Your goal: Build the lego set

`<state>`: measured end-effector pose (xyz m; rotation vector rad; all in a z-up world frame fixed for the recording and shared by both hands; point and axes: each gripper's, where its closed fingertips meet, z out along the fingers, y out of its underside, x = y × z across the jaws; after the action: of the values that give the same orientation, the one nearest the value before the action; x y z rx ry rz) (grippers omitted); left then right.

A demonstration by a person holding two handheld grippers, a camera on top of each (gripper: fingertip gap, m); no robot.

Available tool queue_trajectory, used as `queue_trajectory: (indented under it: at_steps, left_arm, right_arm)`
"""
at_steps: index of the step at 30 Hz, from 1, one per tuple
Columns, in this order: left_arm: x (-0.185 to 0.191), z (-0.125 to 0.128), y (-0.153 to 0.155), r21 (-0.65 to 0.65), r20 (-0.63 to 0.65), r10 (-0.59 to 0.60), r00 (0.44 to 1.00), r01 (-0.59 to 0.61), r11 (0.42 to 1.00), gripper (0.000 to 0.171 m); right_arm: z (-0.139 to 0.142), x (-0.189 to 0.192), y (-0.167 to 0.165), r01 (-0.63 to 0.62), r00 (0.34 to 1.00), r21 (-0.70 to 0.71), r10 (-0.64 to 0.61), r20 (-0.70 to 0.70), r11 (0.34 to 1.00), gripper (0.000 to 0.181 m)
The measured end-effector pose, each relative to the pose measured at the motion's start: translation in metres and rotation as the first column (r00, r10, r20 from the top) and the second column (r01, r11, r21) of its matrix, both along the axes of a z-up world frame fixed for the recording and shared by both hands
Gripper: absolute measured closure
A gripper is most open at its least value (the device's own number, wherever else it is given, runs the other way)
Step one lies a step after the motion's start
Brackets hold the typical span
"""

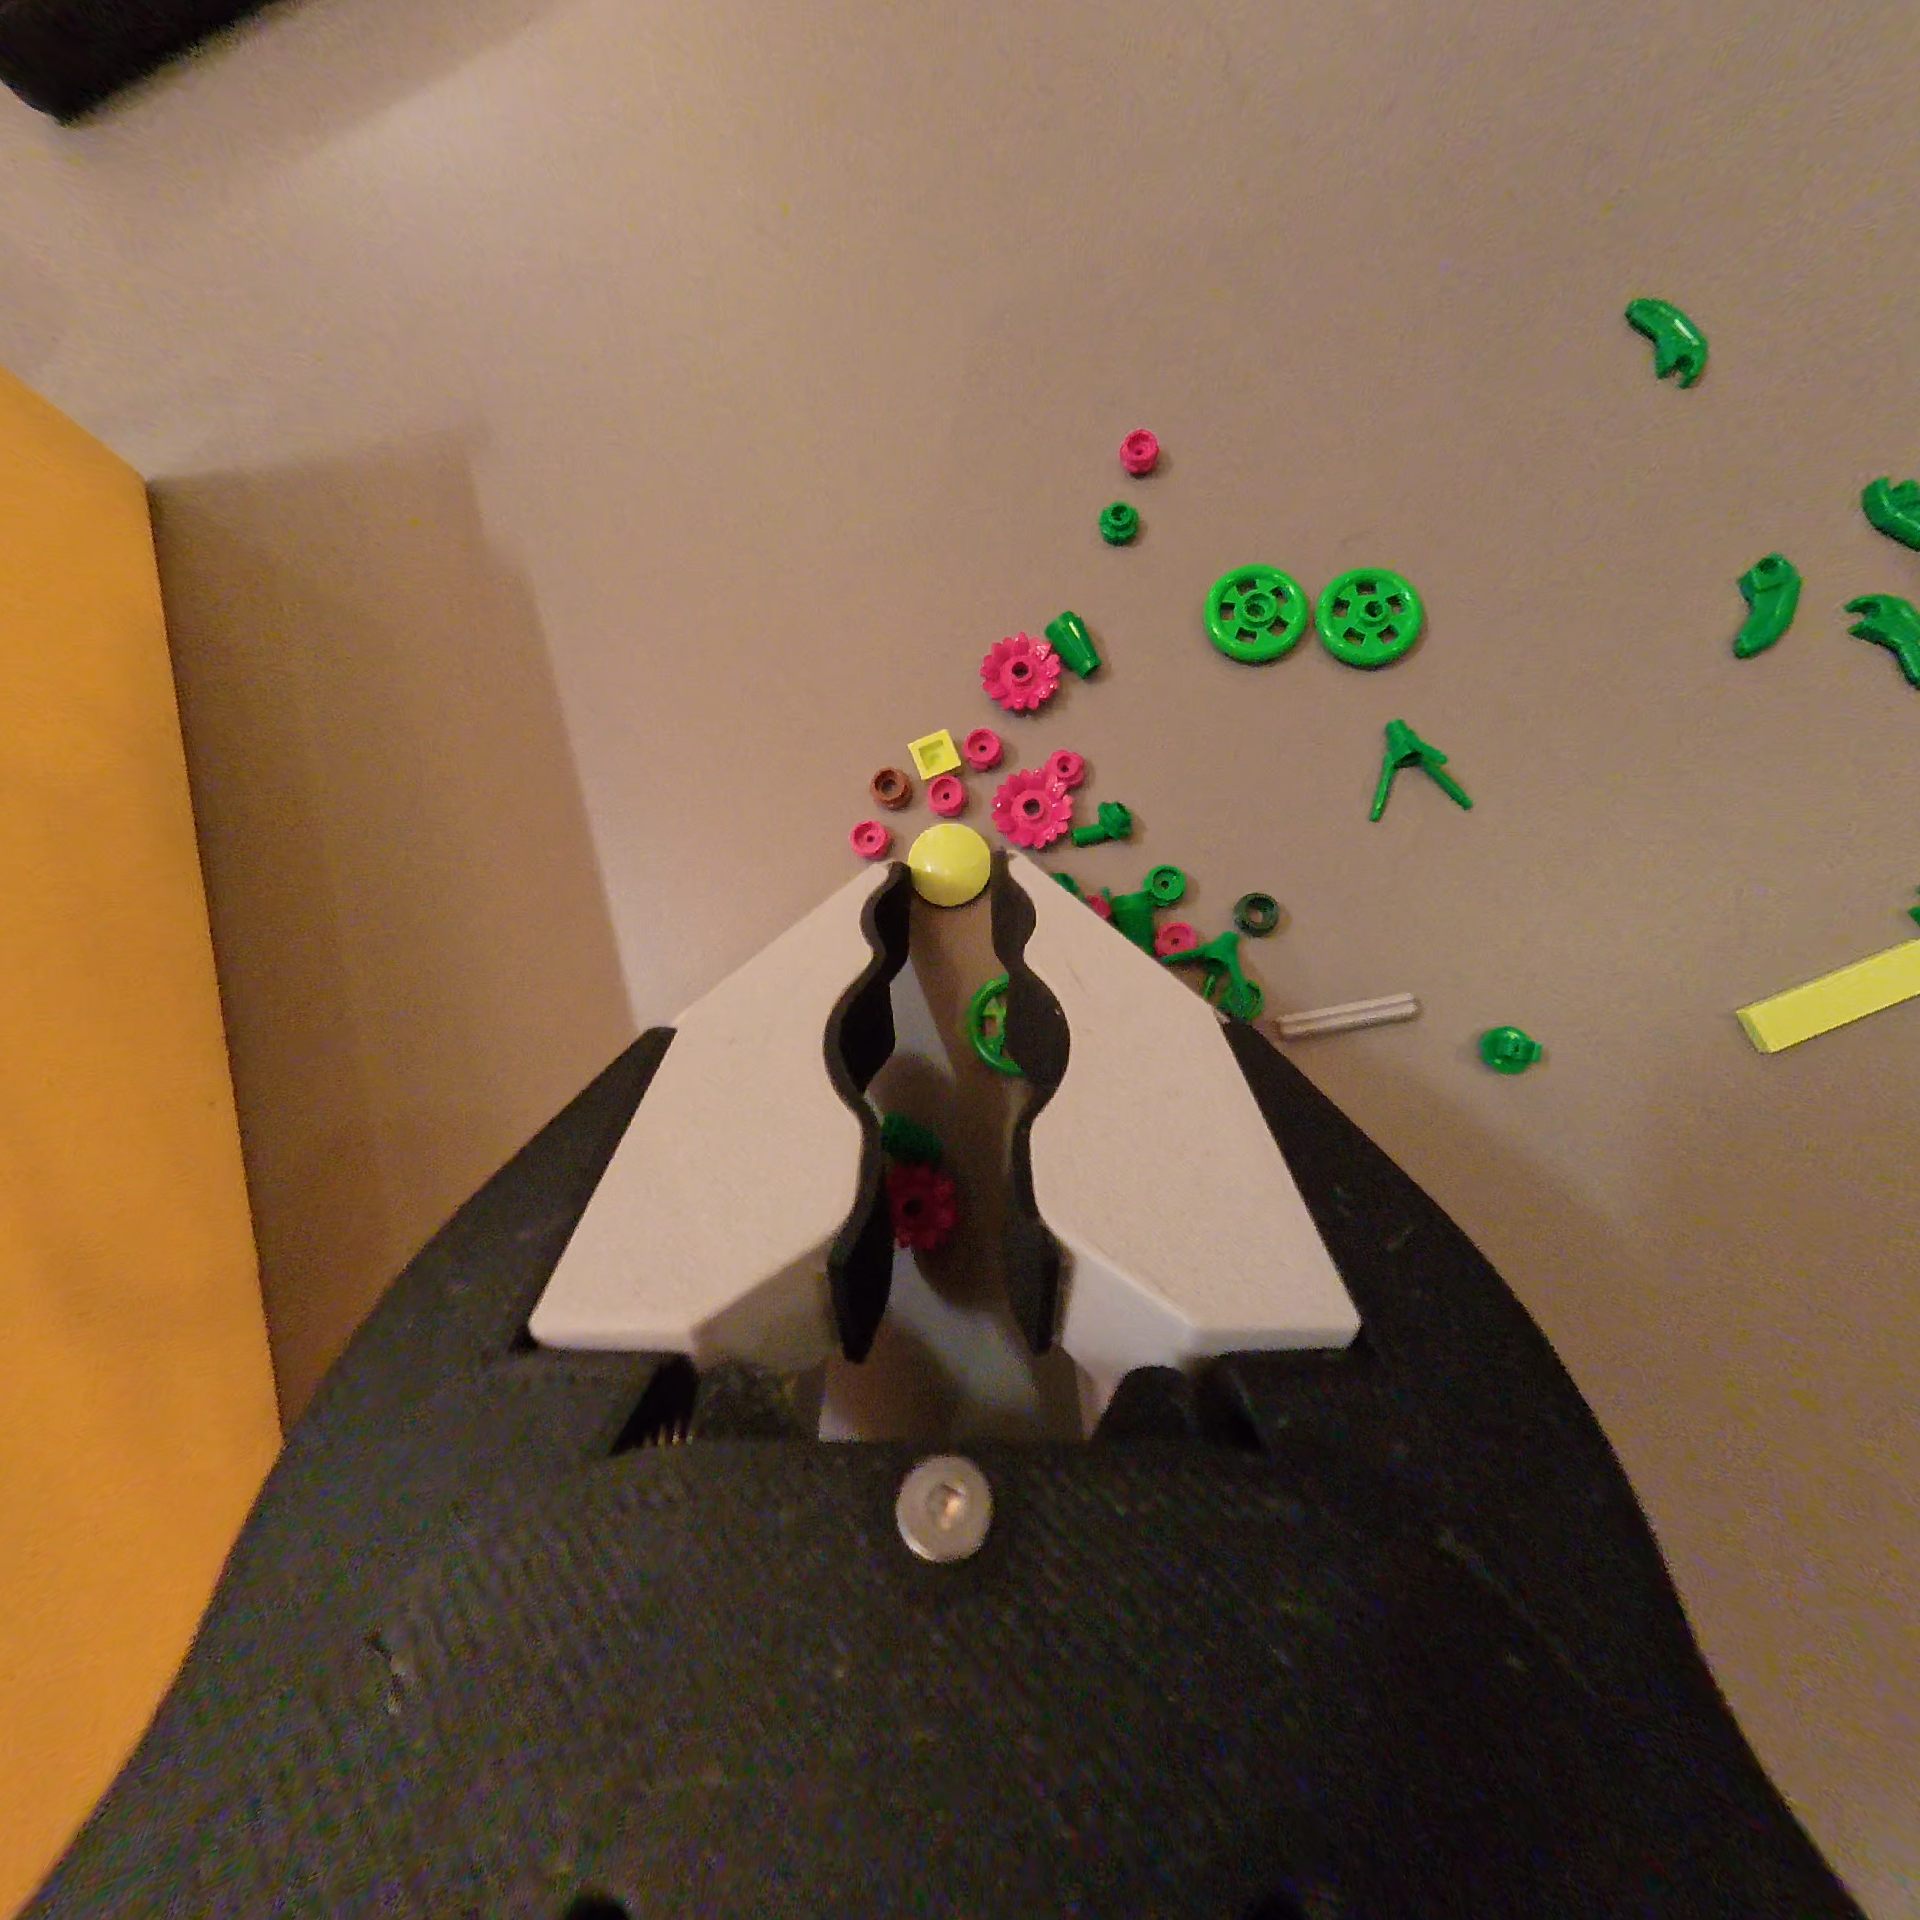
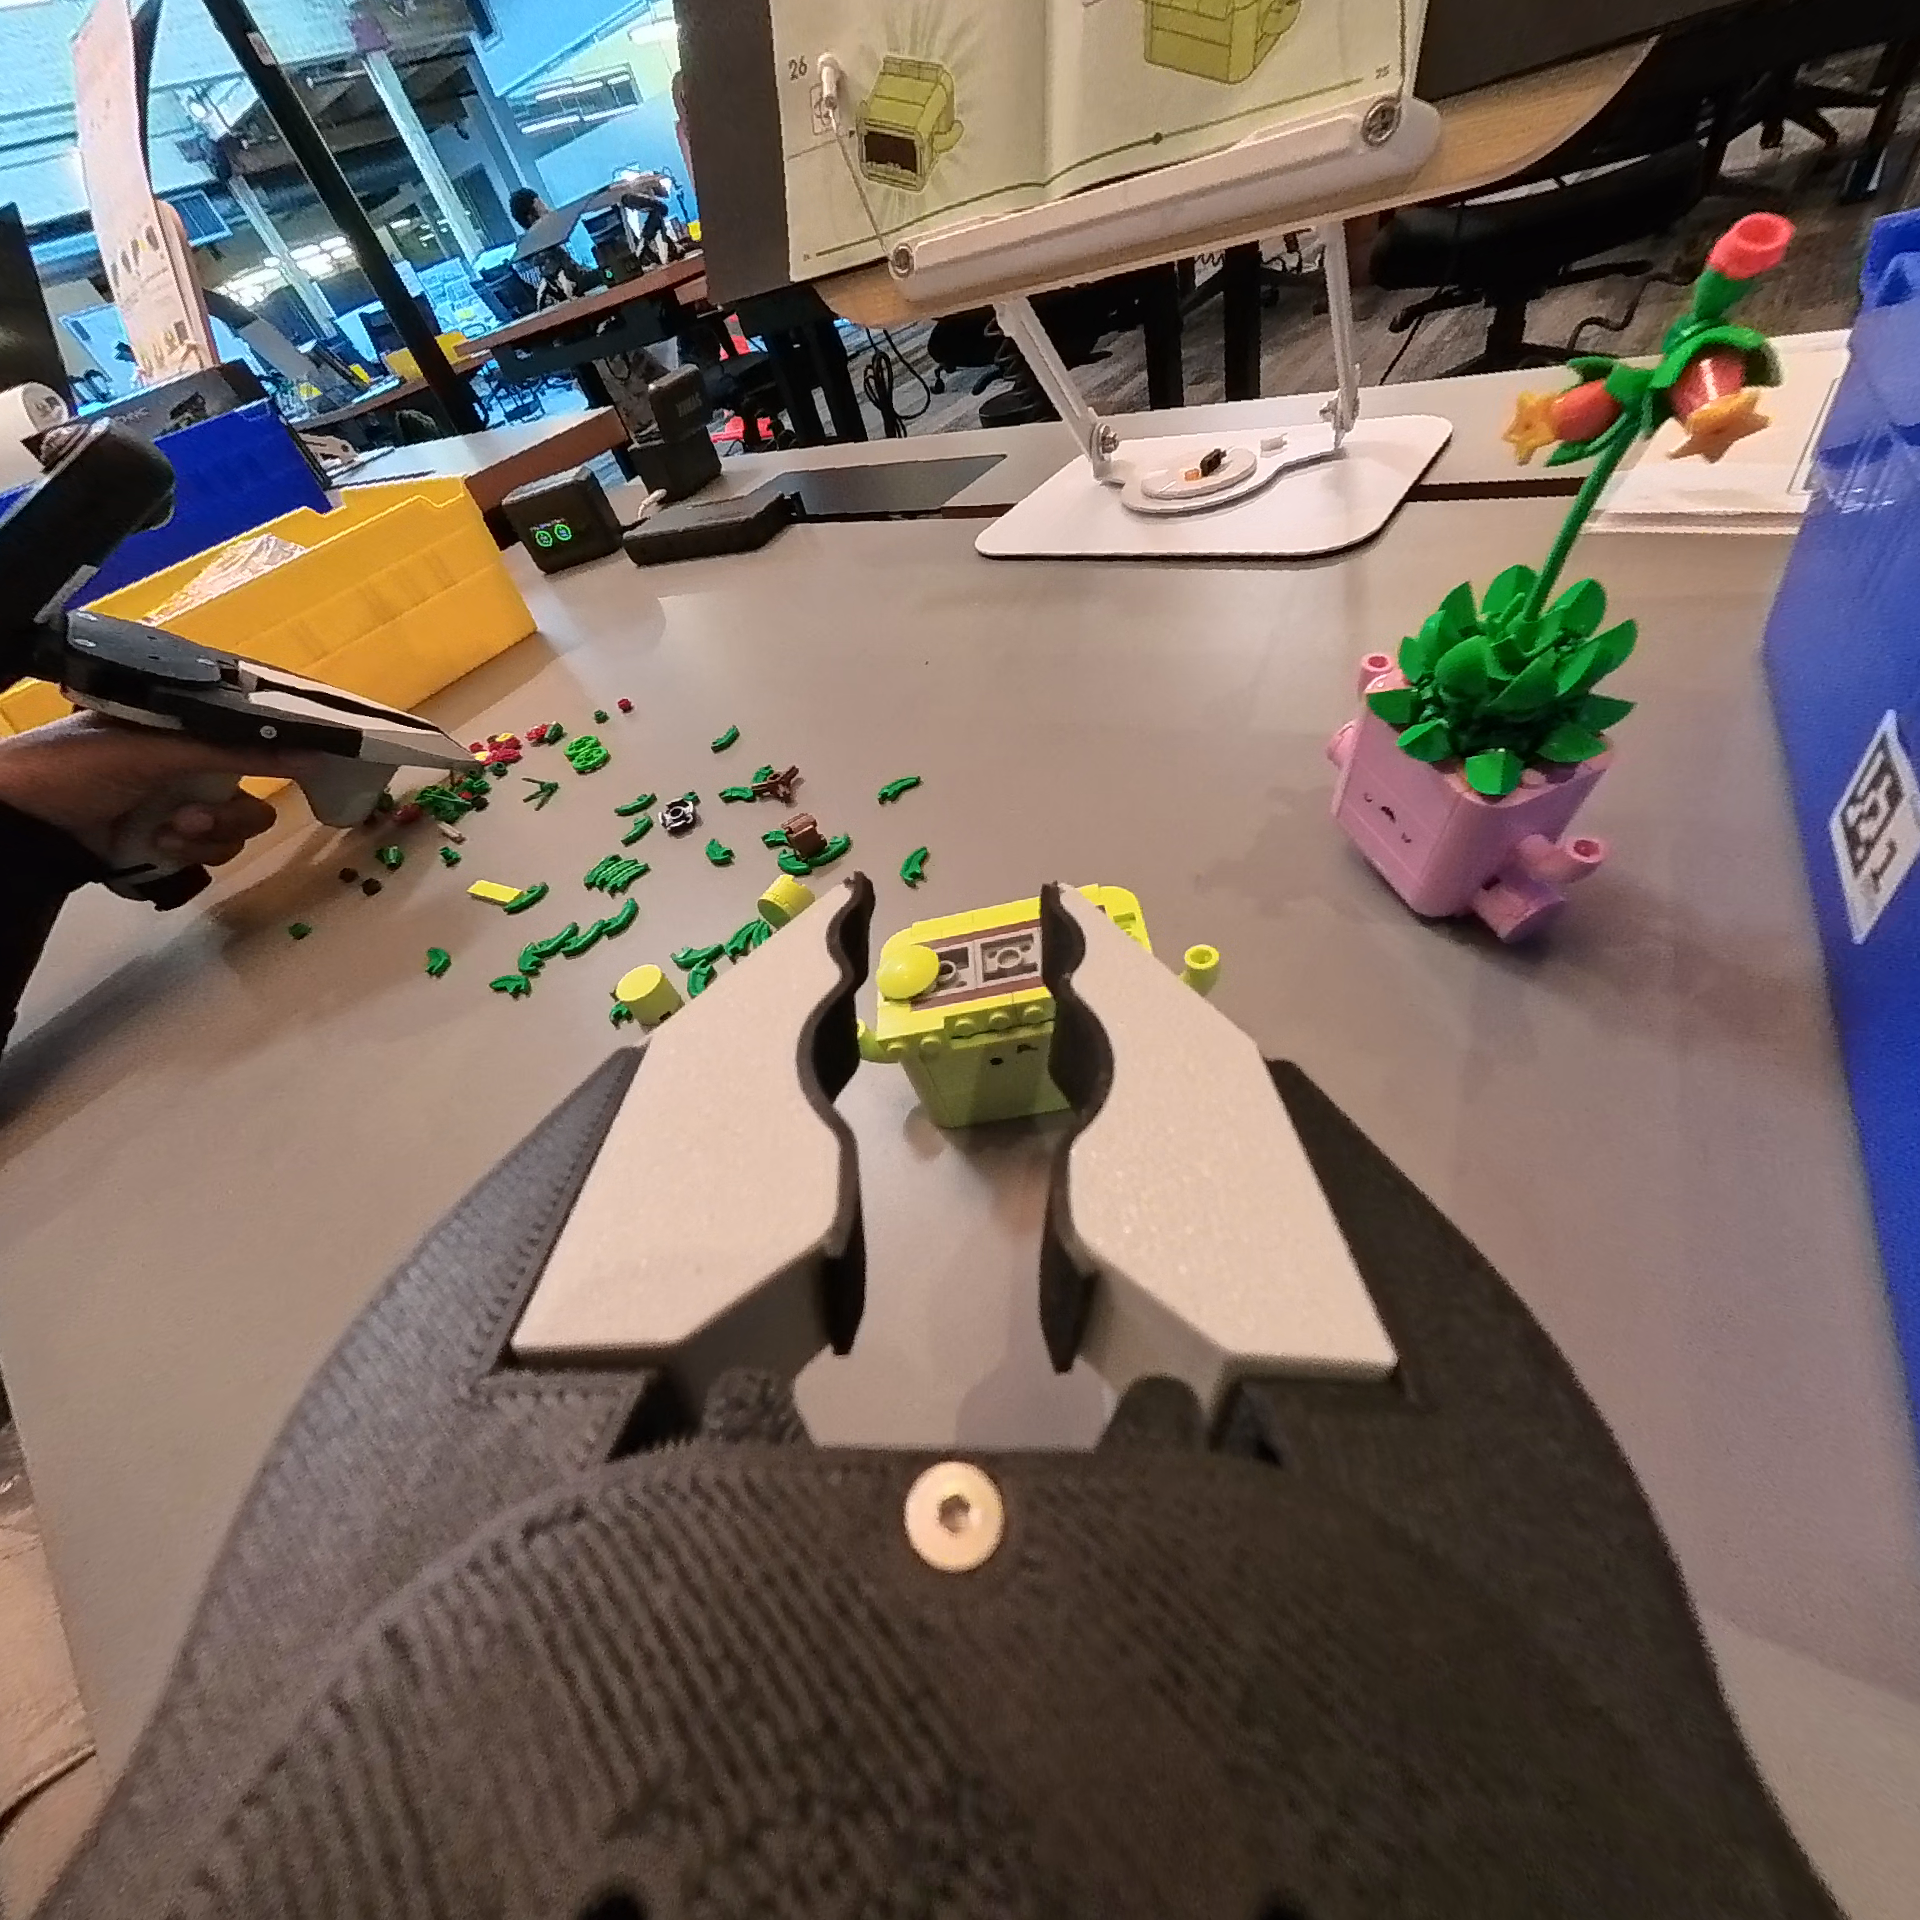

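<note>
One lime dome [image 1: 948,865] is pinched at my left gripper [image 1: 948,883] tips, over the loose pile. Lime pot build [image 2: 971,1013] sits between right gripper [image 2: 961,914] fingers, jaws half-open, empty. I'd carry the dome rightward.

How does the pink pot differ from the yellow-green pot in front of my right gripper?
The pink pot carries a full head of green leaves and a tall flower stalk; the yellow-green pot has an open top with studs showing and no plant. The pink pot stands farther off to the right; the yellow-green pot sits between the open right gripper's fingers. Both are boxy brick pots with small faces, on the grey table.
</note>
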<state>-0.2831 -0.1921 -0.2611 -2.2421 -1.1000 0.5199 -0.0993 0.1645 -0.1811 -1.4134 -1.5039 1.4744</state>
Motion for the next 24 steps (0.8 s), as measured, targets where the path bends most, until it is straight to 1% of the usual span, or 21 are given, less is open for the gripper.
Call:
queue_trajectory:
  at_steps: [2, 5, 8, 10, 12, 15, 18, 21, 23, 24]
  left_arm:
    - [-0.003, 0.004, -0.007, -0.016, -0.021, 0.040, 0.999, -0.041, 0.999, 0.156]
    - [-0.006, 0.023, -0.011, 0.011, -0.068, 0.075, 0.995, -0.075, 0.997, 0.156]
    - [-0.002, 0.046, -0.004, 0.028, -0.118, 0.064, 0.991, -0.062, 0.998, 0.156]
    - [0.005, 0.060, 0.010, 0.030, -0.147, 0.028, 0.989, -0.024, 0.999, 0.156]
    - [0.015, 0.071, 0.030, 0.034, -0.169, -0.024, 0.985, 0.030, 0.999, 0.157]
    - [0.039, 0.081, 0.072, 0.065, -0.178, -0.134, 0.975, 0.147, 0.987, 0.157]
    - [0.074, 0.082, 0.121, 0.114, -0.158, -0.264, 0.951, 0.283, 0.952, 0.157]
    - [0.119, 0.074, 0.171, 0.156, -0.122, -0.411, 0.903, 0.427, 0.891, 0.156]
    - [0.144, 0.065, 0.195, 0.141, -0.108, -0.485, 0.868, 0.496, 0.856, 0.157]
    - [0.154, 0.060, 0.202, 0.119, -0.102, -0.517, 0.850, 0.527, 0.842, 0.156]
  right_arm:
    - [0.000, 0.000, 0.000, 0.001, 1.000, 0.000, -0.001, -0.002, 1.000, 0.150]
    - [0.001, 0.000, 0.001, 0.003, 1.000, -0.007, -0.003, -0.004, 1.000, 0.150]
    - [0.001, 0.000, 0.002, 0.007, 1.000, -0.014, -0.008, -0.002, 1.000, 0.150]
    - [0.000, 0.000, 0.003, 0.012, 1.000, -0.014, -0.012, -0.001, 1.000, 0.150]
    - [0.000, 0.000, 0.003, 0.016, 1.000, -0.012, -0.016, 0.000, 1.000, 0.150]
    - [0.000, -0.001, 0.005, 0.034, 0.999, -0.008, -0.034, 0.001, 0.999, 0.147]
    - [-0.004, -0.003, 0.008, 0.057, 0.998, 0.003, -0.057, 0.025, 0.998, 0.122]
    - [-0.010, -0.006, 0.008, 0.059, 0.996, 0.015, -0.060, 0.061, 0.998, 0.104]
    - [-0.017, -0.009, 0.002, 0.021, 0.993, 0.012, -0.022, 0.113, 1.000, 0.092]
    - [-0.022, -0.010, -0.004, -0.028, 0.989, 0.007, 0.026, 0.148, 1.000, 0.084]
